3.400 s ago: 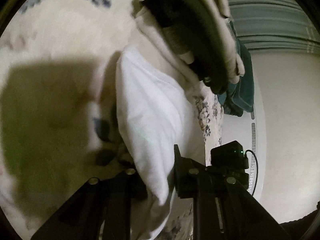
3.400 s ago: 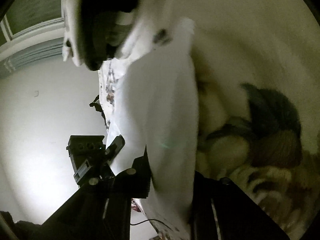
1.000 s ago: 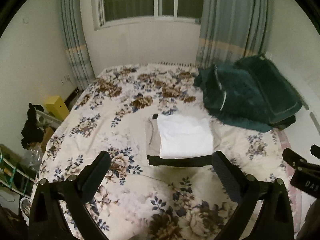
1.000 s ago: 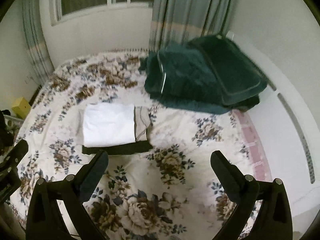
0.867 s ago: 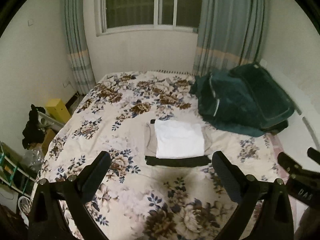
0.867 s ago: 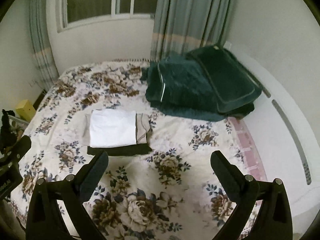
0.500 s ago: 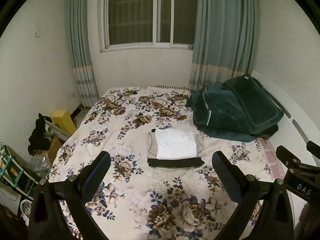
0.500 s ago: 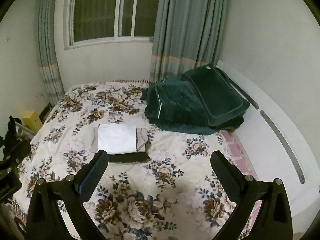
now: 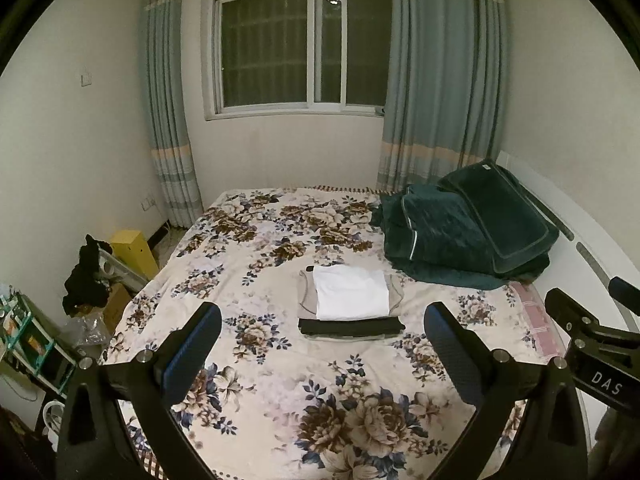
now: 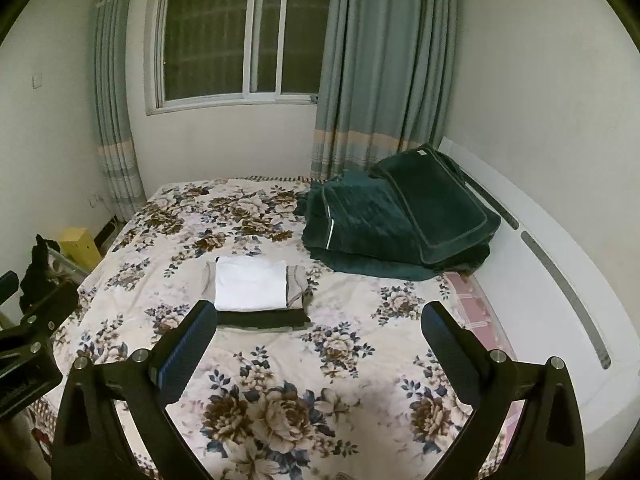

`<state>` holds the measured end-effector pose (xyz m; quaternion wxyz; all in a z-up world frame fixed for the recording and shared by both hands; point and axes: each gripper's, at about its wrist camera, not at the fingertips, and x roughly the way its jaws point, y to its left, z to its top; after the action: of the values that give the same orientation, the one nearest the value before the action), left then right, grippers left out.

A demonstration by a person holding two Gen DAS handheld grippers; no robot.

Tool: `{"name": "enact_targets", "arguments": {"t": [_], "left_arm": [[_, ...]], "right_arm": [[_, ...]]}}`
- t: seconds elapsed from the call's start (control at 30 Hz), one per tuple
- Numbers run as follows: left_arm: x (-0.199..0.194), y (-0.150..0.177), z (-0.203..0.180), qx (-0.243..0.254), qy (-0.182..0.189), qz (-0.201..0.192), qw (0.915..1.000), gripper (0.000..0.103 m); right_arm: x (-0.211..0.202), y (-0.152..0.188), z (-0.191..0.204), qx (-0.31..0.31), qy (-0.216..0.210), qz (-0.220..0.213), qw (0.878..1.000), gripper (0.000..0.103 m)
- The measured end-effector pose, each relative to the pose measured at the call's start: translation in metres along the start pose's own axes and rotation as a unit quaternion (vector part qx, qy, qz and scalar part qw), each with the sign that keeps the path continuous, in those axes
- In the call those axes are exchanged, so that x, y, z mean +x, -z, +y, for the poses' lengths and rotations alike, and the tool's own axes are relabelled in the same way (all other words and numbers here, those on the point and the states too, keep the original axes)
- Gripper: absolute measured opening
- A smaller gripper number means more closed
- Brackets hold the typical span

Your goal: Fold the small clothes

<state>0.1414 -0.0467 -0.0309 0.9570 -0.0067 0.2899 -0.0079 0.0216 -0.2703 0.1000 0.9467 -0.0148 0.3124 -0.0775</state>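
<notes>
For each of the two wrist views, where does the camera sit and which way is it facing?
Left wrist: sits behind the open left gripper, above the bed's near end, facing the window; the right gripper's body shows at right.
Right wrist: sits behind the open right gripper, facing the same way; the left gripper's body shows at left.
Shared: folded stack, green bedding, floral bed cover.

Floral bedspread [image 9: 280, 380] ahead, below. Dark green quilt [image 9: 468, 232] piled far right. Curtained window [image 9: 304, 40] beyond. Yellow box [image 9: 134, 252], black cloth [image 9: 84, 280] far left, beside bed.
</notes>
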Motion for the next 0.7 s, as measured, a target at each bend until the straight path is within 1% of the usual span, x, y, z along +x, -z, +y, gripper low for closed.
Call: {"name": "enact_targets", "arguments": {"t": [0.07,0.23,0.37,0.7], "left_arm": [[-0.002,0.002,0.0,-0.003,0.001,0.0,1.0,0.103],[-0.006,0.006,0.0,-0.001,-0.018,-0.001,0.9998,0.103],[-0.01,0.009,-0.001,-0.002,-0.013,-0.001,0.9999,0.103],[-0.017,0.013,0.0,-0.001,-0.014,-0.001,0.9999,0.103]], "right_arm": [[0.003,0.0,-0.001,0.0,-0.004,0.003,1.0,0.103],[0.002,0.003,-0.005,0.002,-0.01,0.002,1.0,0.103],[0.0,0.005,-0.005,0.0,-0.012,0.001,1.0,0.103],[0.001,0.003,-0.007,-0.001,-0.019,0.0,1.0,0.103]]}}
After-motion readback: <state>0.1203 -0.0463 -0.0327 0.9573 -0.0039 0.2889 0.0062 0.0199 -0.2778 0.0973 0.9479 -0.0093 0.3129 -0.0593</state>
